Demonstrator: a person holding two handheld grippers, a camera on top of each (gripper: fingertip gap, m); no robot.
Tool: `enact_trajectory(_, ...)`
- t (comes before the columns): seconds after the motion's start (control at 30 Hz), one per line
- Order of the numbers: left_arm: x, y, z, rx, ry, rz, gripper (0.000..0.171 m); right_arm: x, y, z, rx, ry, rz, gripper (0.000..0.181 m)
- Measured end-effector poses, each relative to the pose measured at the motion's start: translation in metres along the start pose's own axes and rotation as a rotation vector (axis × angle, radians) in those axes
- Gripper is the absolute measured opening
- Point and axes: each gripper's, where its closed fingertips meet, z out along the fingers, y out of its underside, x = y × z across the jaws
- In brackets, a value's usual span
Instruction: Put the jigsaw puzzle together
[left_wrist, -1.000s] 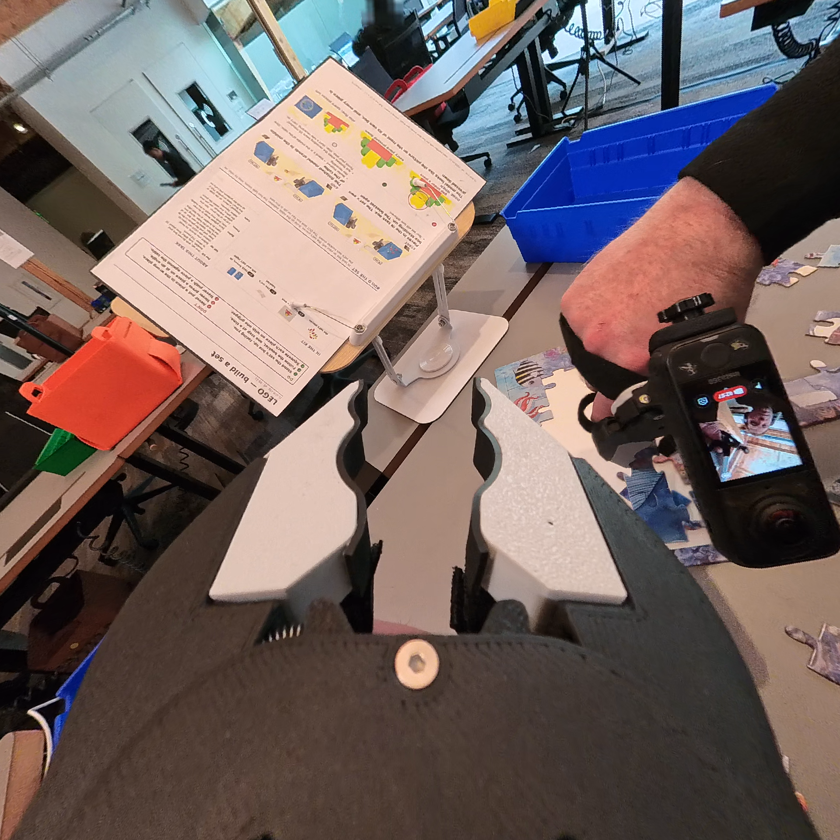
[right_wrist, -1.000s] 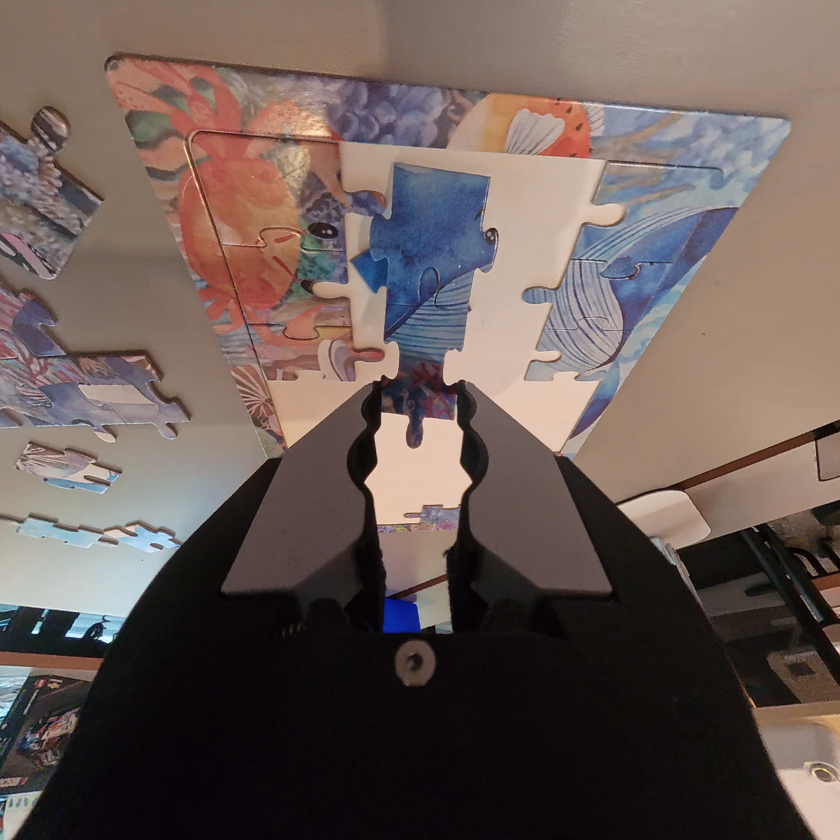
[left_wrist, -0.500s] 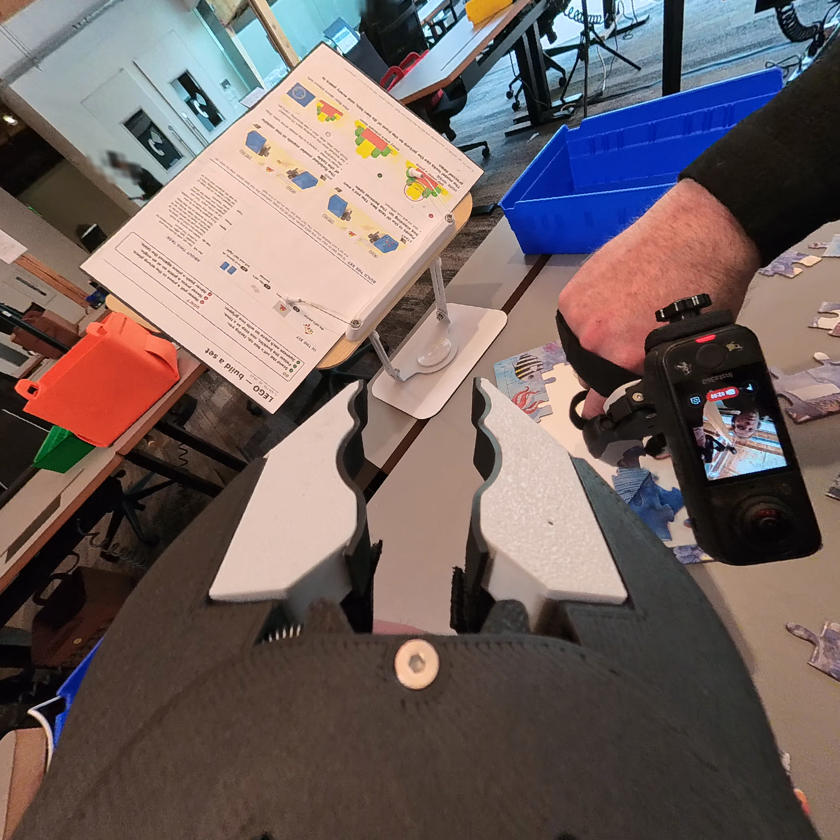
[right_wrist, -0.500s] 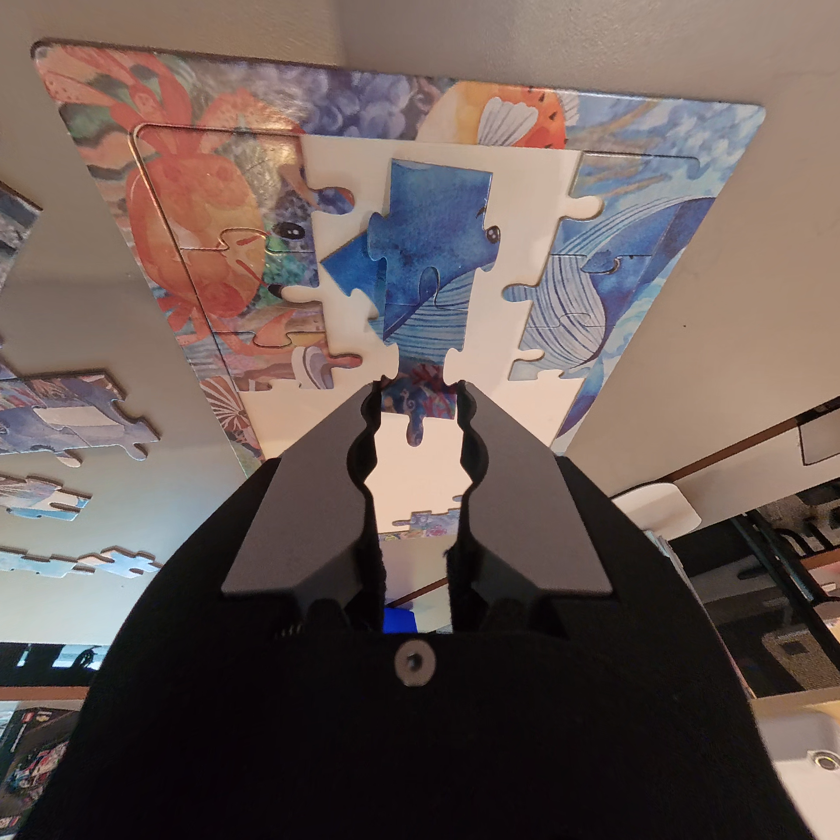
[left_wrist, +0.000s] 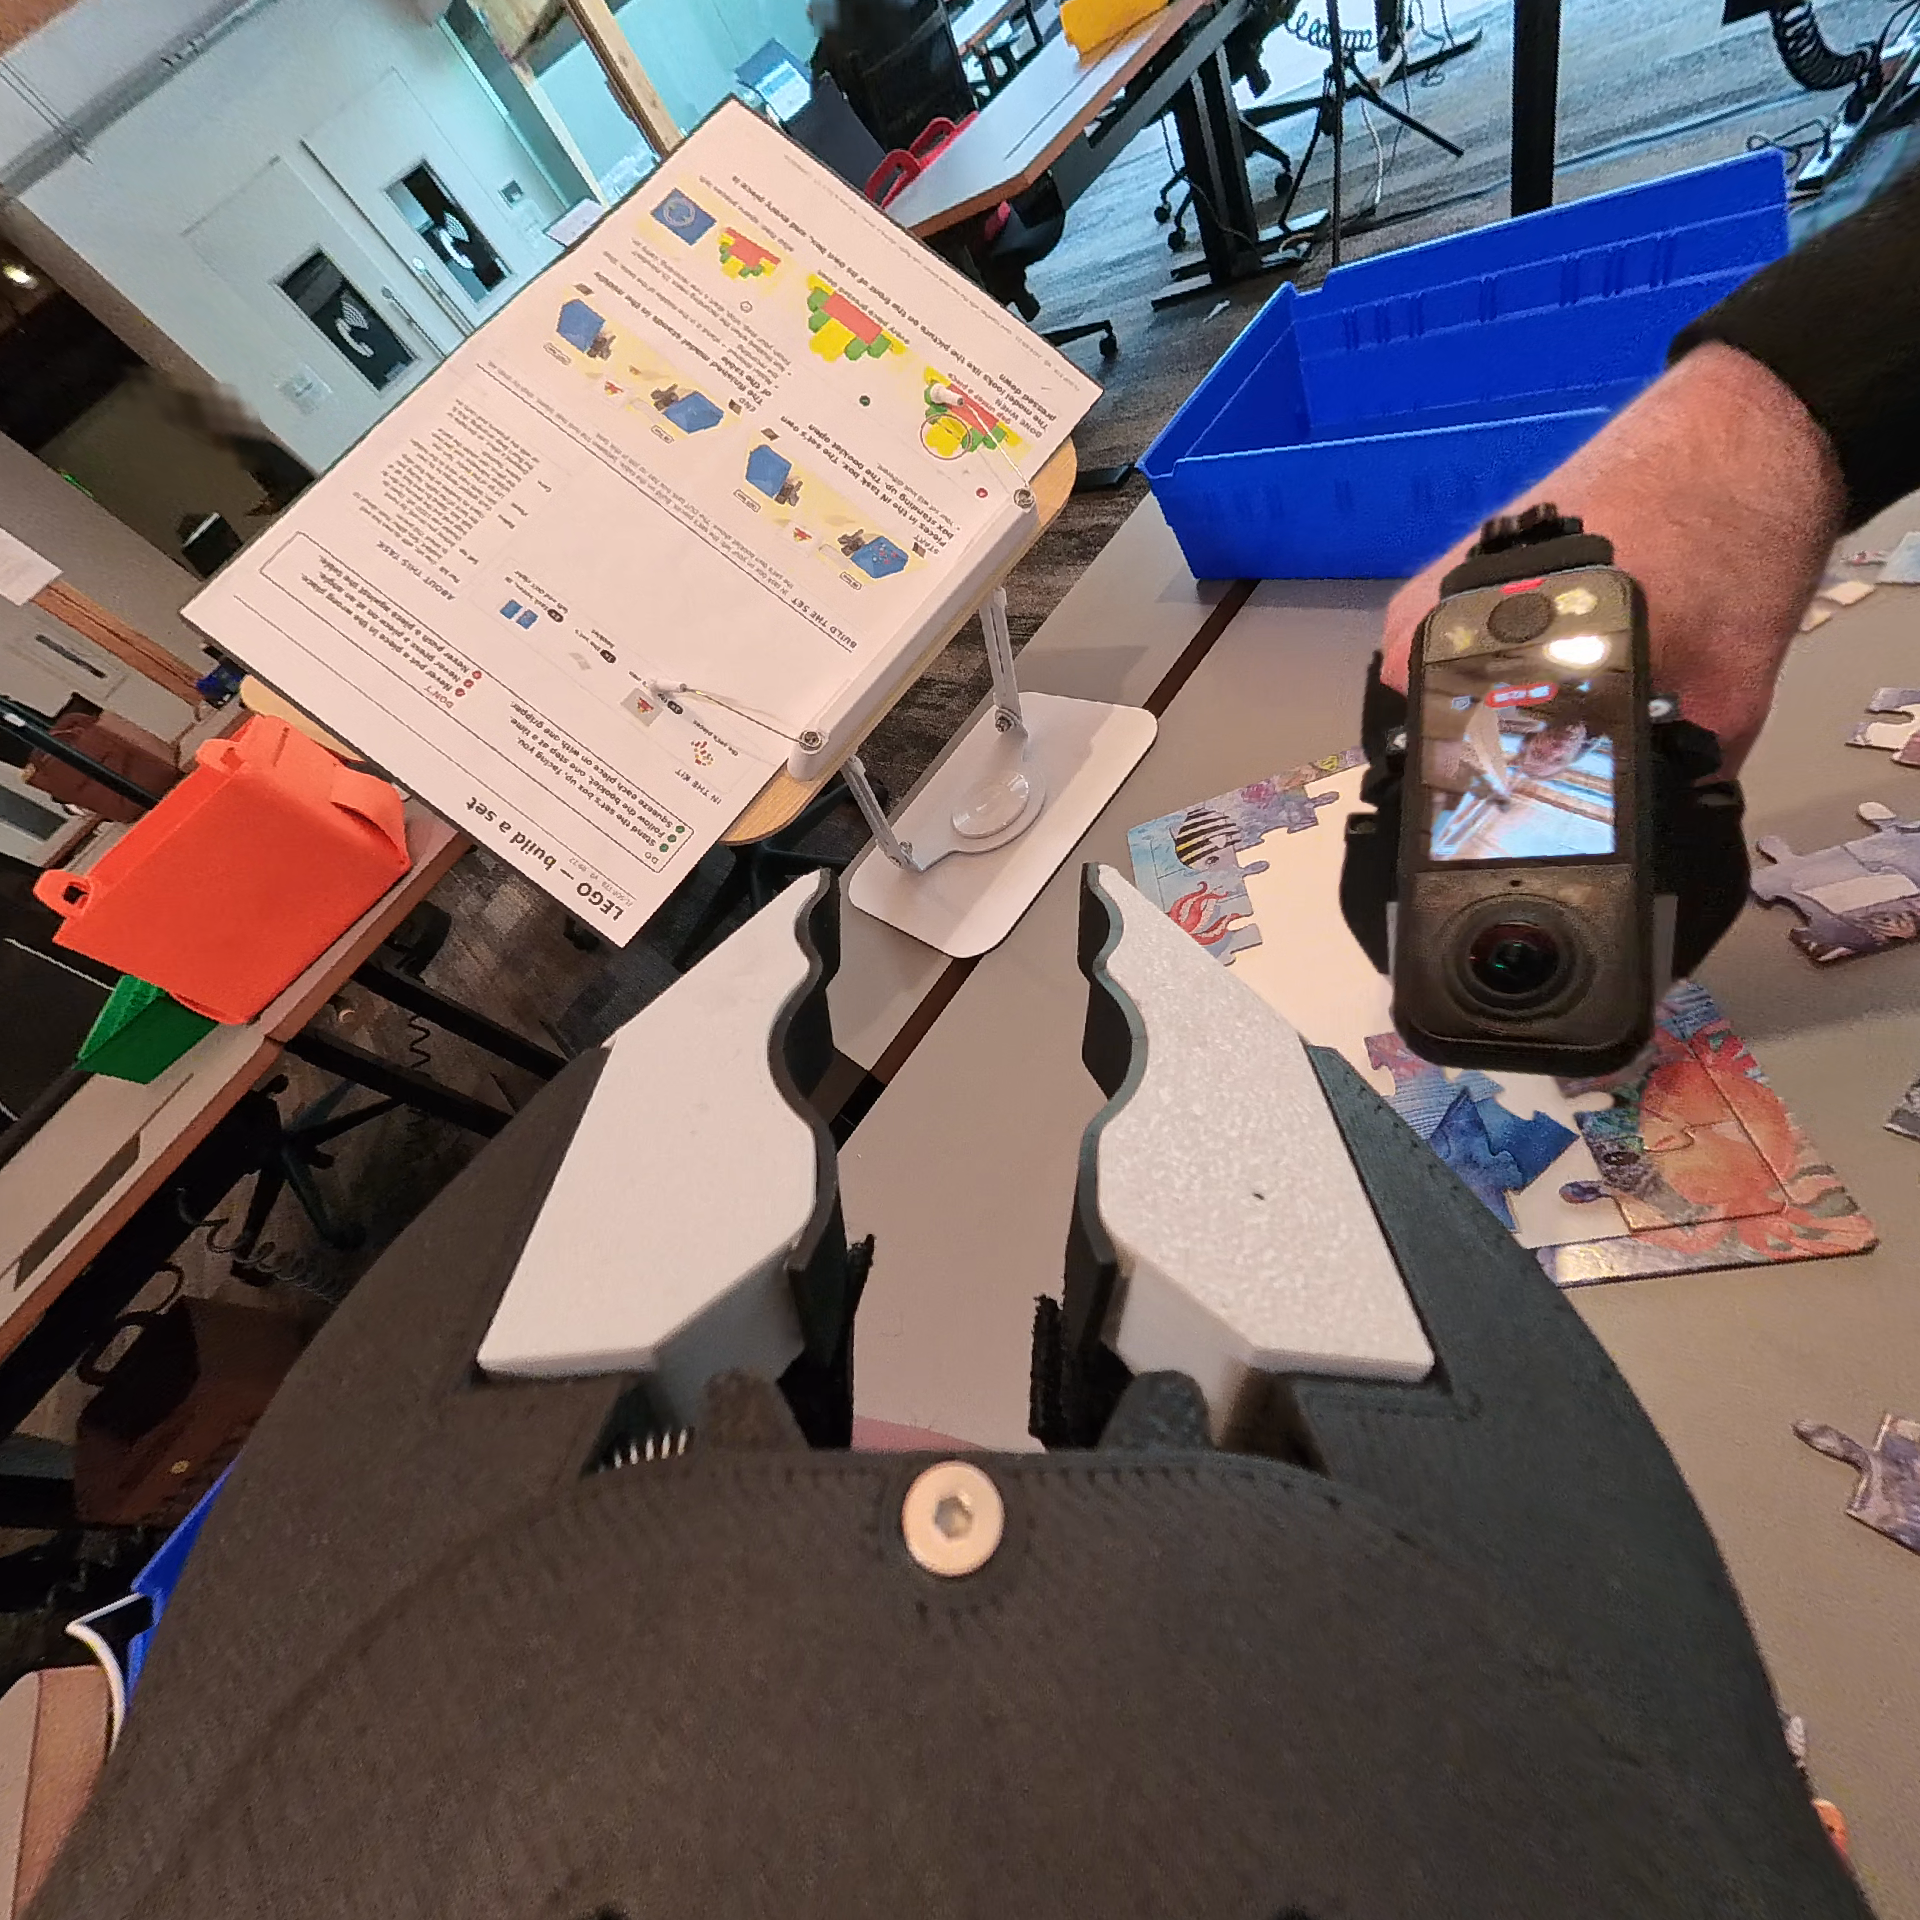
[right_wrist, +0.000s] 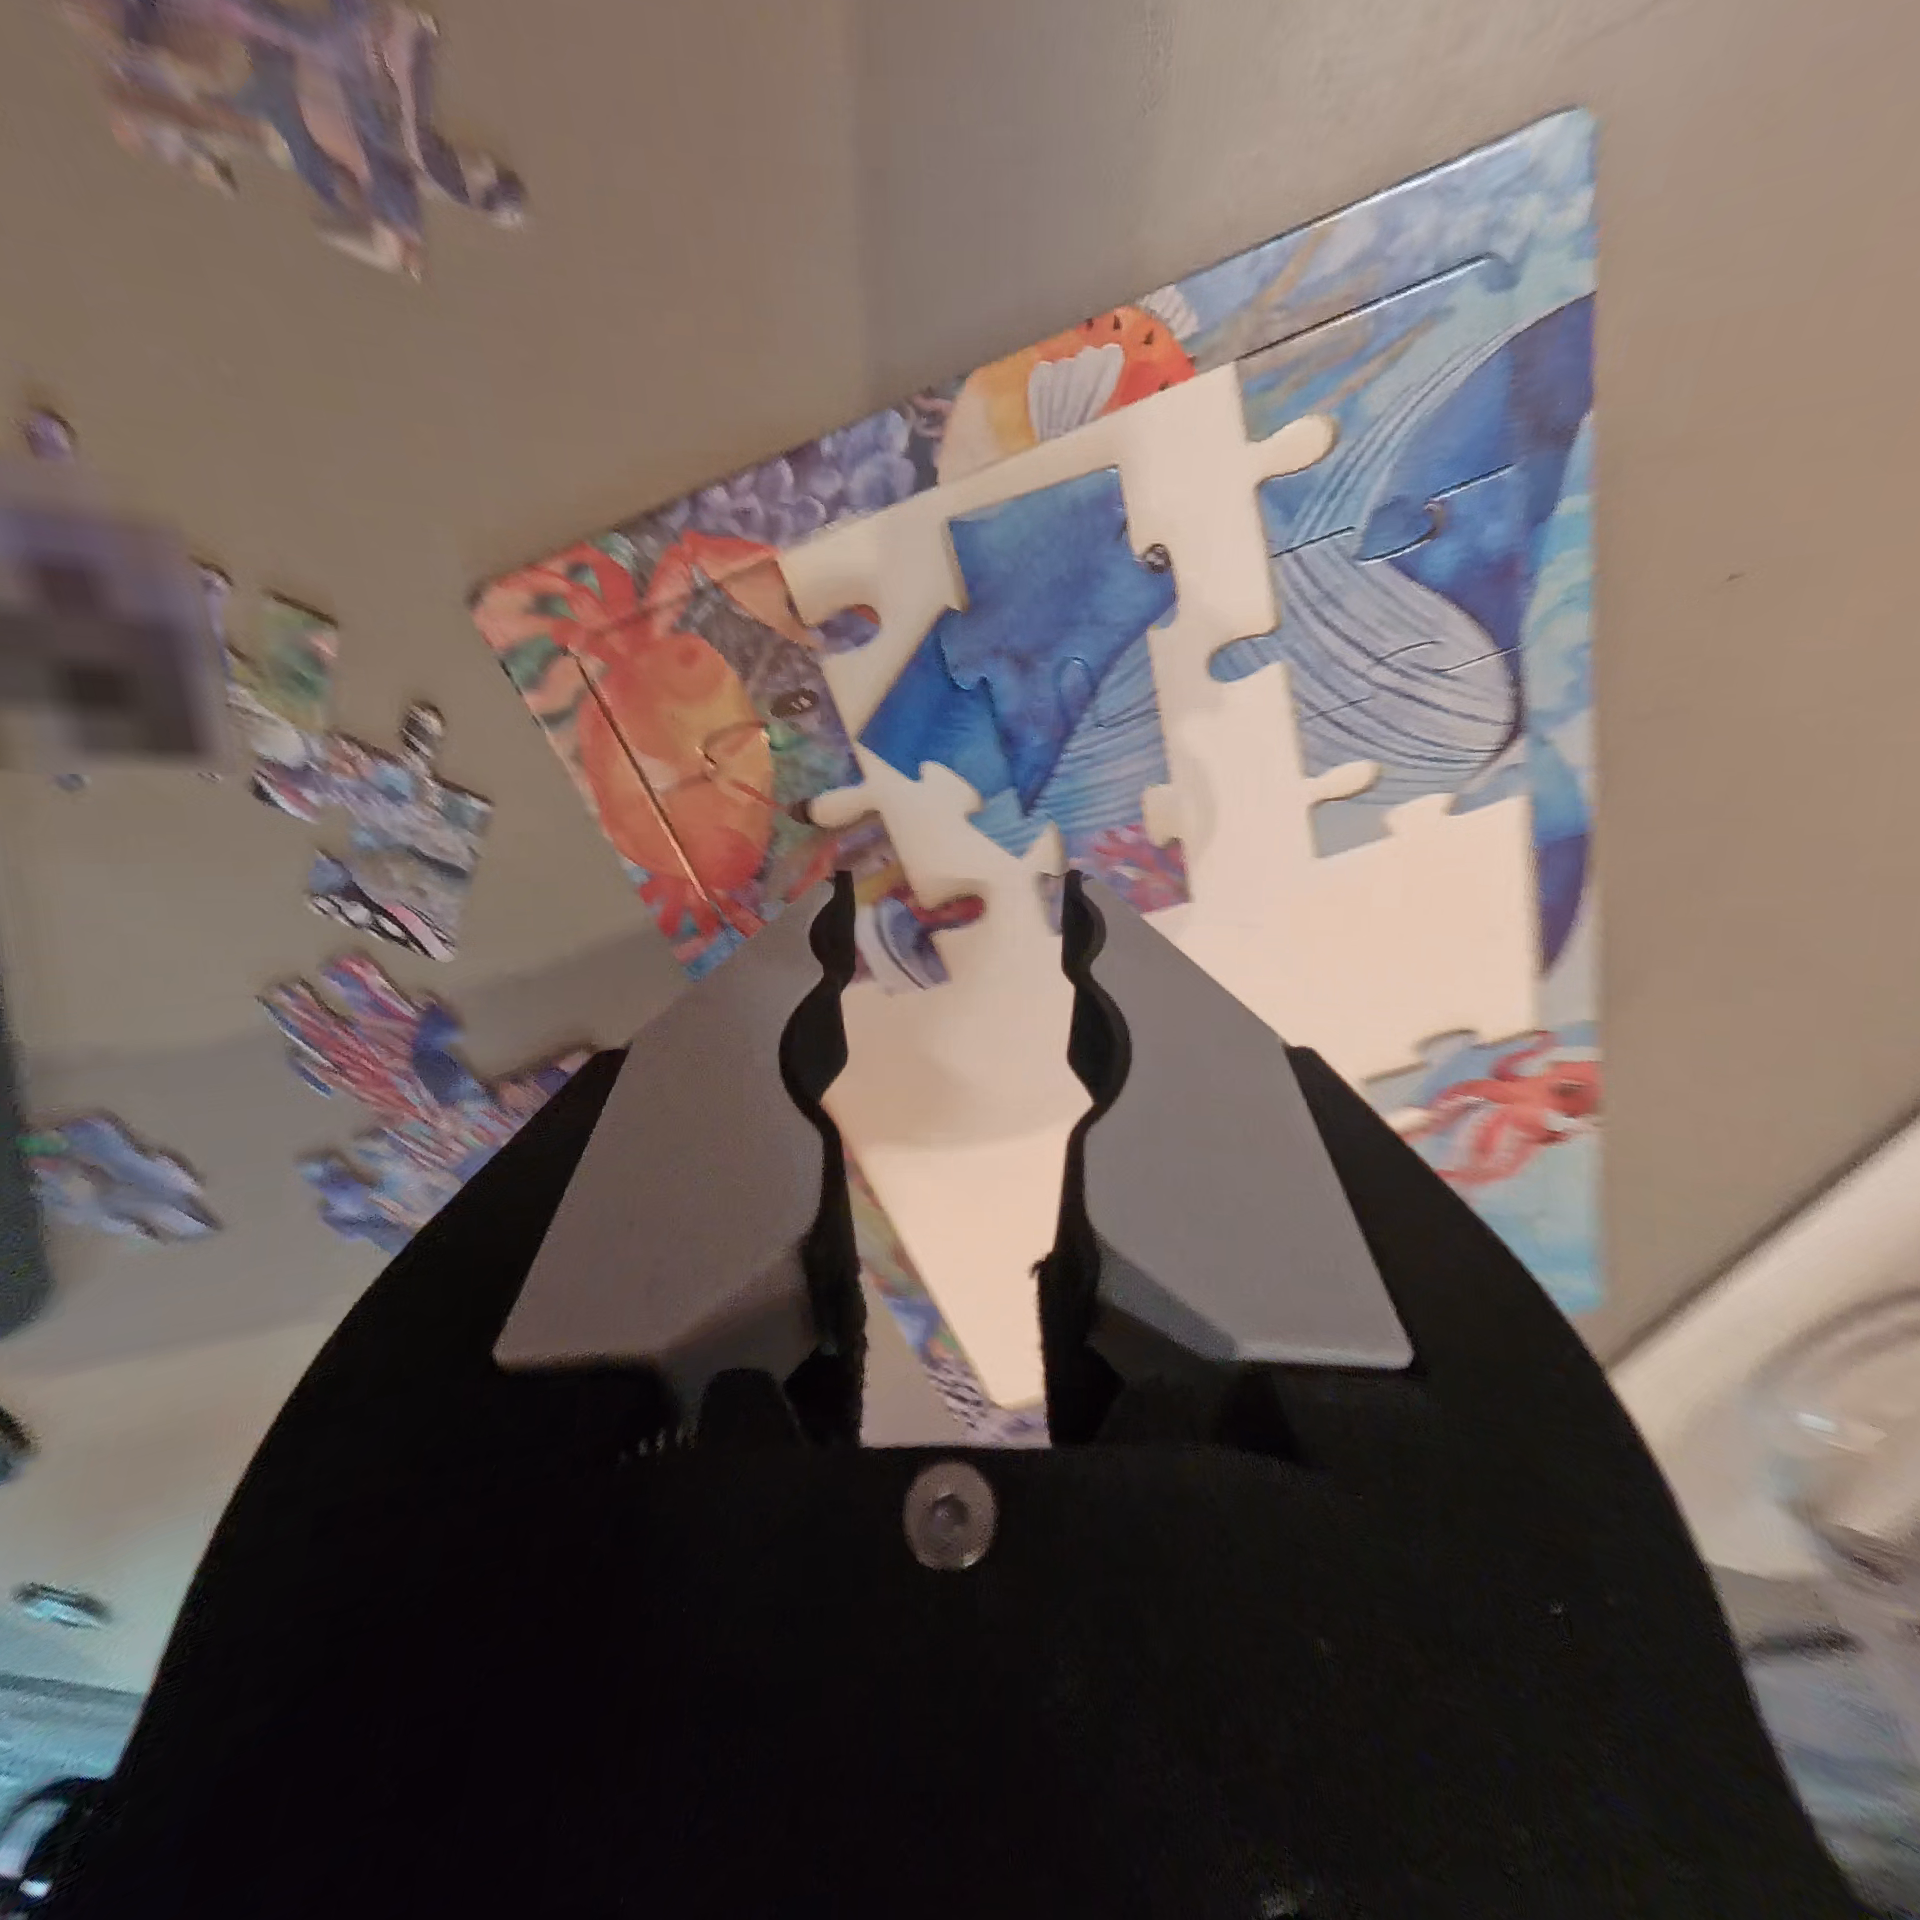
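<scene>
Bare desk lies open ahead of the left claw. Beyond it the stand's white base blocks the way, with the blue bin farther right. Loose pieces crowd the desk left of the puzzle board.

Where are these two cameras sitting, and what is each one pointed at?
Left wrist view: sits on the left gripper, looking along its open fingers across the table at an instruction sheet and a blue bin; the person's hand with the other gripper's camera shows.
Right wrist view: sits on the right gripper, facing down at the puzzle board and loose pieces; only its open fingers show.
Shared: the board and table.
</scene>
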Motion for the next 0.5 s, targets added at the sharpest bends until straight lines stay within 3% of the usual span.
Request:
enact_trajectory(0.2, 0.0, -0.002, -0.002, 0.007, -0.001, 0.001, 0.044, -0.01, 0.004, 0.031, 0.1, -0.044, 0.251, 0.041)
enact_trajectory(0.5, 0.001, -0.001, -0.001, -0.001, 0.001, 0.003, 0.044, 0.011, -0.003, 0.033, 0.272, 0.013, 0.473, 0.058)
